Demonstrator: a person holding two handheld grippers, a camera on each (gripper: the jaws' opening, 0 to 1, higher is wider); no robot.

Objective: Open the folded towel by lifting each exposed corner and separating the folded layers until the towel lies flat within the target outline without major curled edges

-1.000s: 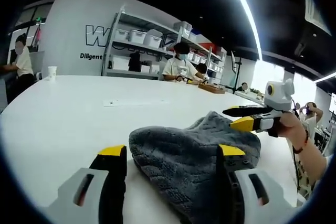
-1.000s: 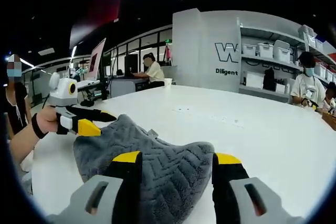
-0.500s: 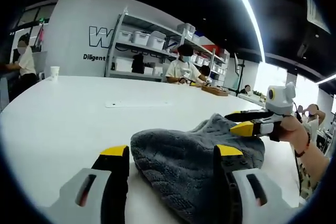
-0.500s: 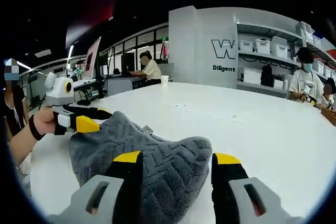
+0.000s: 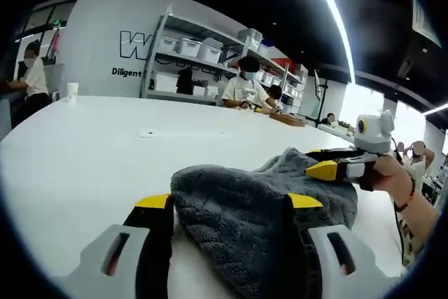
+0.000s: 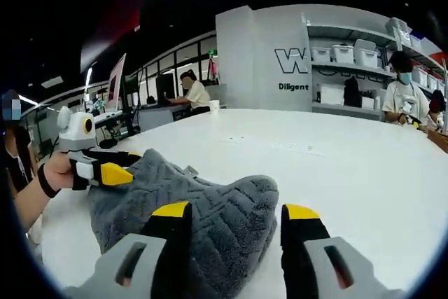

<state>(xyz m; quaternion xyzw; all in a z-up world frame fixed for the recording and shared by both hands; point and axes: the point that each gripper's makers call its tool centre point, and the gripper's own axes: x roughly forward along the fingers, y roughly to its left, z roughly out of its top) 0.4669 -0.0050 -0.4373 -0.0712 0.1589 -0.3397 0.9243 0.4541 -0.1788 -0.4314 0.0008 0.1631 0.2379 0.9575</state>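
A grey herringbone towel (image 5: 252, 204) lies folded and humped on the white table (image 5: 91, 152). In the left gripper view my left gripper (image 5: 229, 204) stands open, its yellow-tipped jaws on either side of the towel's near end. At the towel's far end the right gripper (image 5: 316, 161) reaches in from the right, held by a hand, jaws slightly apart. In the right gripper view the towel (image 6: 210, 208) sits between the jaws of my open right gripper (image 6: 236, 211). The left gripper (image 6: 129, 166) is at the towel's far left corner.
A thin paper strip (image 5: 164, 133) lies on the table farther out, and a white cup (image 5: 72, 91) stands at the far edge. Shelves with bins (image 5: 196, 54) and seated people (image 5: 241, 89) are beyond. A monitor (image 6: 115, 85) stands behind the table's left side.
Both grippers have edged forward, so the towel's ends lie deeper between their jaws. The jaws stay open and the towel keeps its folded hump.
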